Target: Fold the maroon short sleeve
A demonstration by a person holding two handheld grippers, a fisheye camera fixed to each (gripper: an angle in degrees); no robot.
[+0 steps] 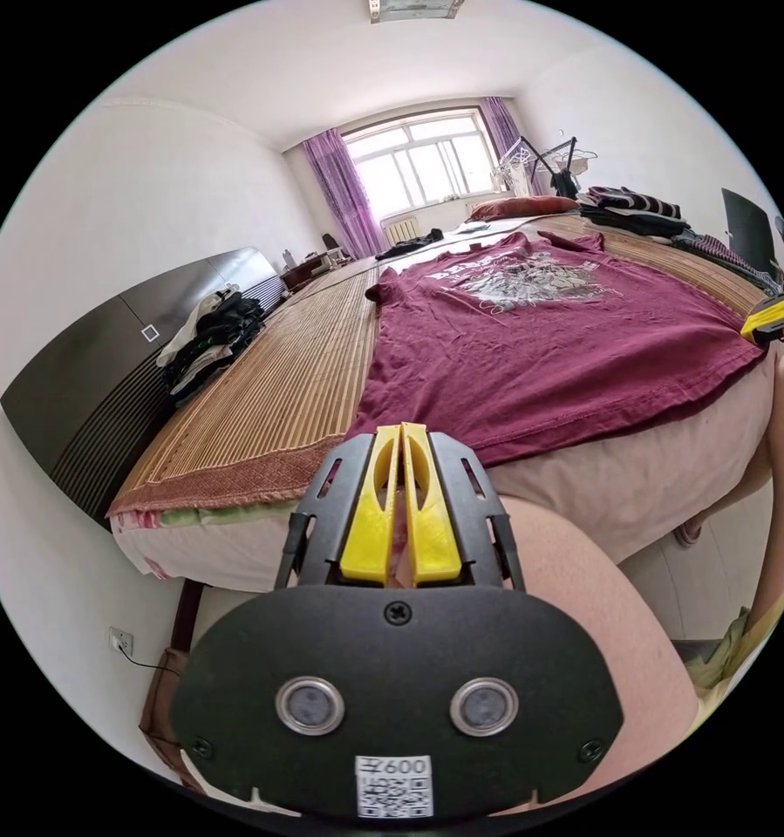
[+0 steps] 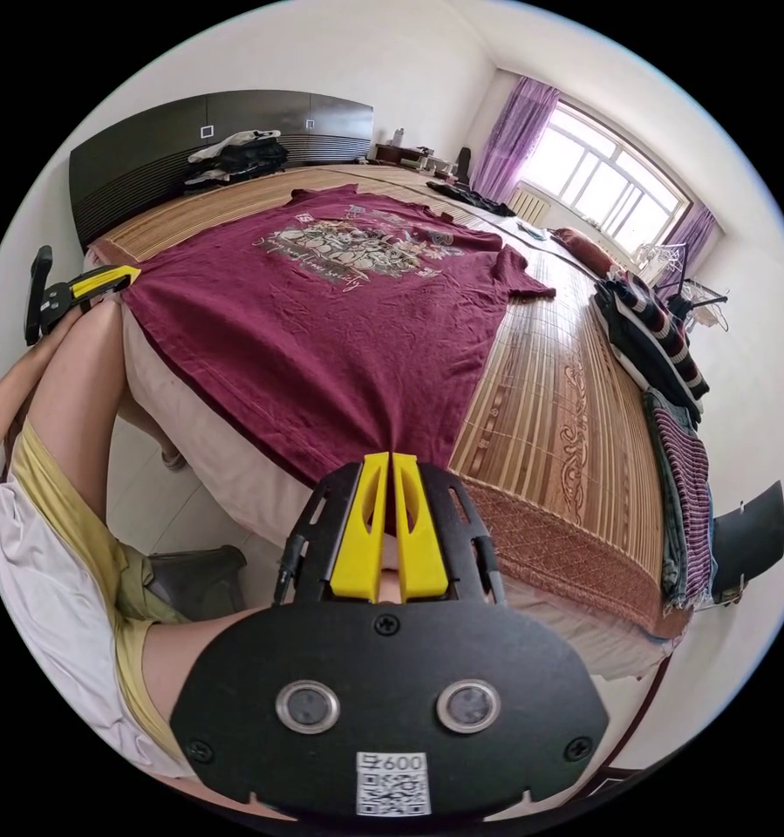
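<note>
The maroon short-sleeve shirt lies flat, print side up, on the bed, with its hem at the near bed edge. In the left gripper view my left gripper has its yellow jaws together on one hem corner. The right gripper pinches the opposite hem corner at the far right. In the right gripper view my right gripper is shut on the hem, with fabric drawn in between the jaws. There the left gripper sits at the other corner.
A bamboo mat covers the bed. Dark clothes are piled by the black headboard. Folded striped garments line the opposite side. The person's leg stands against the bed edge.
</note>
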